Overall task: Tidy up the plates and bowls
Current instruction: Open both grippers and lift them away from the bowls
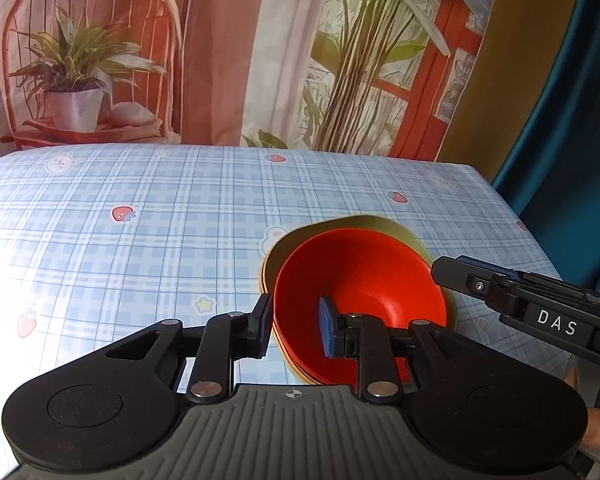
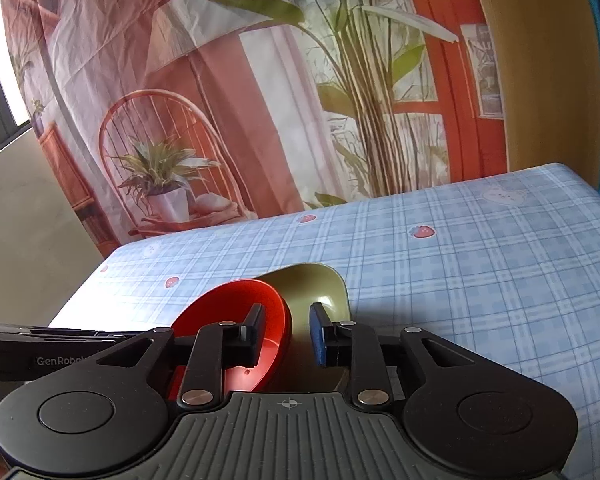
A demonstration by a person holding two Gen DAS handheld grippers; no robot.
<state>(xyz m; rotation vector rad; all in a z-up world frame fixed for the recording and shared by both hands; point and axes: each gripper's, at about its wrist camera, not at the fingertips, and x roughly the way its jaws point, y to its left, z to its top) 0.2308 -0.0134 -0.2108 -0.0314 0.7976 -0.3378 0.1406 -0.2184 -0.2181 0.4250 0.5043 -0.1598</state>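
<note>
I've got the red bowl point(image 1: 360, 300) sitting nested in the olive-green dish point(image 1: 380, 225) at the near right part of the table point(image 1: 140, 208), with thin orange rims of more pieces showing under it on the left edge, so the stacking looks largely done to me. No other plates or bowls show on the cloth in either view; whether anything waits outside the frame, I can't tell.

My left gripper point(image 1: 296, 326) has its jaws apart and straddling the near rim of the red bowl, one pad outside the wall, one inside, not pinching. My right gripper point(image 2: 286, 332) is spread too, straddling where the red bowl's rim point(image 2: 236, 304) meets the olive-green dish point(image 2: 316, 284), holding nothing.

Around us: checked strawberry tablecloth, printed backdrop point(image 1: 220, 52) behind, teal curtain point(image 1: 572, 120) to the right. The one thing crowding me is my own other gripper, very near the stack's right side, so I'd guess the two could bump if both close in
</note>
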